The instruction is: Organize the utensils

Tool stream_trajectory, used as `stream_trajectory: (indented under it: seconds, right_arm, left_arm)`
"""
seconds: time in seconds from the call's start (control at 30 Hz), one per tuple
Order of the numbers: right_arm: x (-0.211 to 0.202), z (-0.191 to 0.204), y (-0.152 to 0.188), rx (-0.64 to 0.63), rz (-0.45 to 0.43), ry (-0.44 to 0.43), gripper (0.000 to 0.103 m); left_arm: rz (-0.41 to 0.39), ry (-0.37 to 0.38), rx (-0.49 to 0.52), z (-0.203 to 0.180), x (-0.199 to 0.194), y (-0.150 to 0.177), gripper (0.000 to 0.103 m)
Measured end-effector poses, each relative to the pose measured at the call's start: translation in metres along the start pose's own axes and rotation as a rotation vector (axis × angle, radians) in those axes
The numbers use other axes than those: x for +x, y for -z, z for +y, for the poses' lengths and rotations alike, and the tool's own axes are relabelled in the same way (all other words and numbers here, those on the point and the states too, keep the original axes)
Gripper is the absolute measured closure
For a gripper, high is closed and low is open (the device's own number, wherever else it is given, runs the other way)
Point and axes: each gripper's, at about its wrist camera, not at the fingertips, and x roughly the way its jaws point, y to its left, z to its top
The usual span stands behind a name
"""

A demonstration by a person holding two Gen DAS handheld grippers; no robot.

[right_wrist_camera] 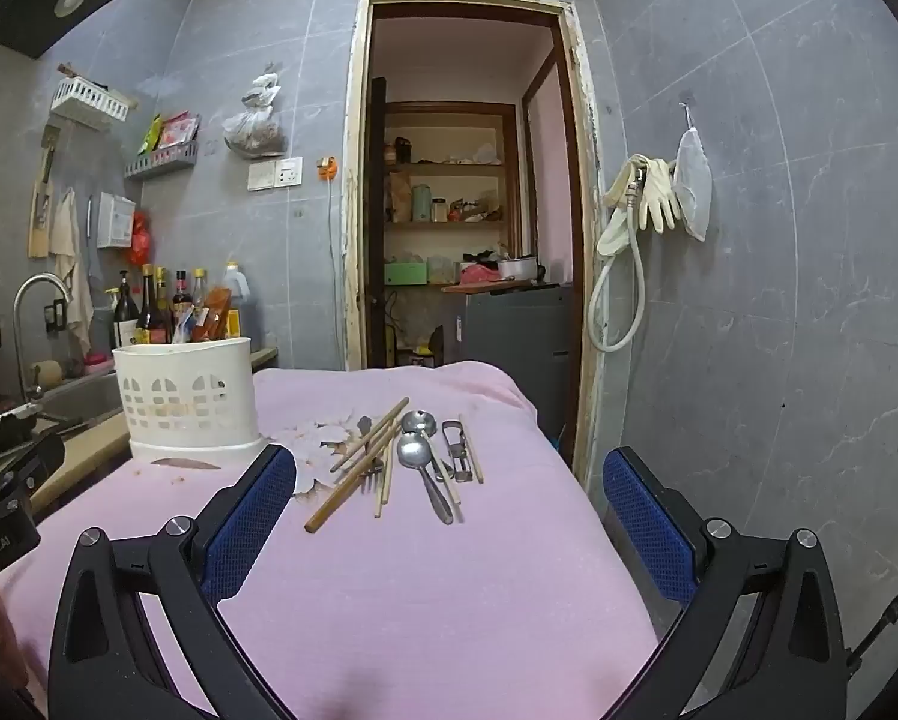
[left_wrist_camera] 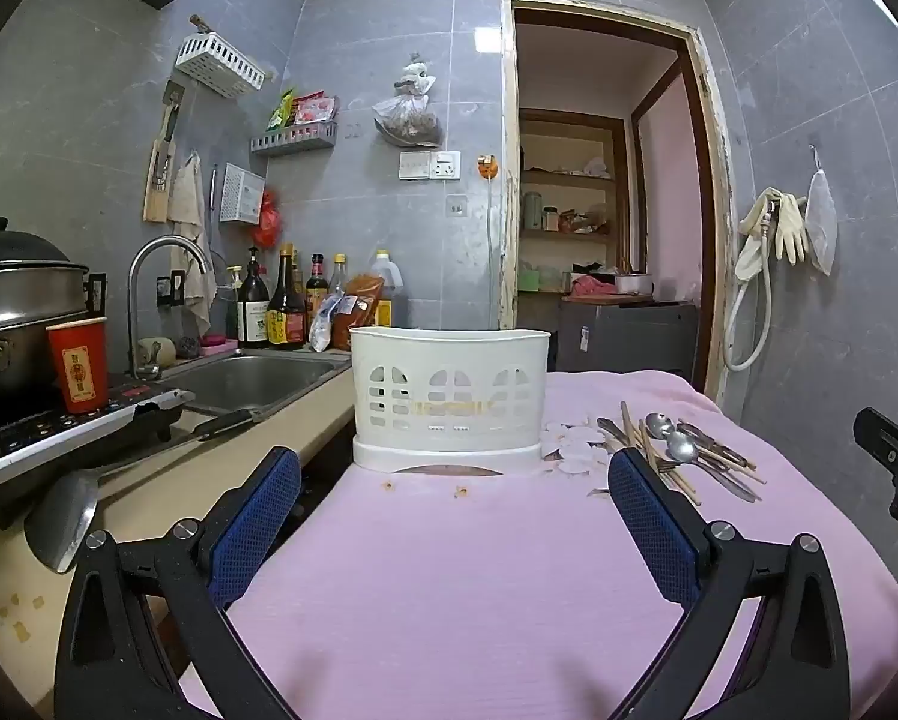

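A white slotted utensil holder (left_wrist_camera: pixel 451 399) (right_wrist_camera: pixel 186 396) stands upright on a pink cloth (left_wrist_camera: pixel 479 570) (right_wrist_camera: pixel 425 570). To its right lies a loose pile of utensils (right_wrist_camera: pixel 407 462) (left_wrist_camera: pixel 683 450): several wooden chopsticks (right_wrist_camera: pixel 359 471), two metal spoons (right_wrist_camera: pixel 416 453), a fork and a peeler (right_wrist_camera: pixel 458 450). My left gripper (left_wrist_camera: pixel 455 468) is open, just in front of the holder, with nothing between its fingers. My right gripper (right_wrist_camera: pixel 449 471) is open too, hanging short of the pile and holding nothing.
Left of the cloth is a counter with a steel sink (left_wrist_camera: pixel 251 381), a tap (left_wrist_camera: pixel 161 294), bottles (left_wrist_camera: pixel 281 306), a red cup (left_wrist_camera: pixel 80 366) and a pot (left_wrist_camera: pixel 20 300) on a cooktop. The cloth's right edge drops off near a doorway (right_wrist_camera: pixel 467 210) and tiled wall.
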Motion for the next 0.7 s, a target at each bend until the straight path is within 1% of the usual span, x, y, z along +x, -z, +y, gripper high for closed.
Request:
stream_trajectory:
  seconds: [0.57, 0.6, 0.7]
  right_arm:
    - [-0.0035, 0.0045, -0.0035, -0.009, 0.007, -0.001, 0.000]
    - [-0.0005, 0.0027, -0.0016, -0.011, 0.008, -0.001, 0.000]
    - [-0.0010, 0.0029, -0.0018, -0.010, 0.007, -0.001, 0.000]
  left_arm:
    - [0.007, 0.008, 0.002, -0.0083, 0.0058, 0.0000, 0.002]
    - [0.011, 0.015, 0.001, -0.0013, 0.0014, 0.0021, 0.002]
    - [0.013, 0.016, 0.001, -0.0015, 0.0010, 0.0031, 0.002]
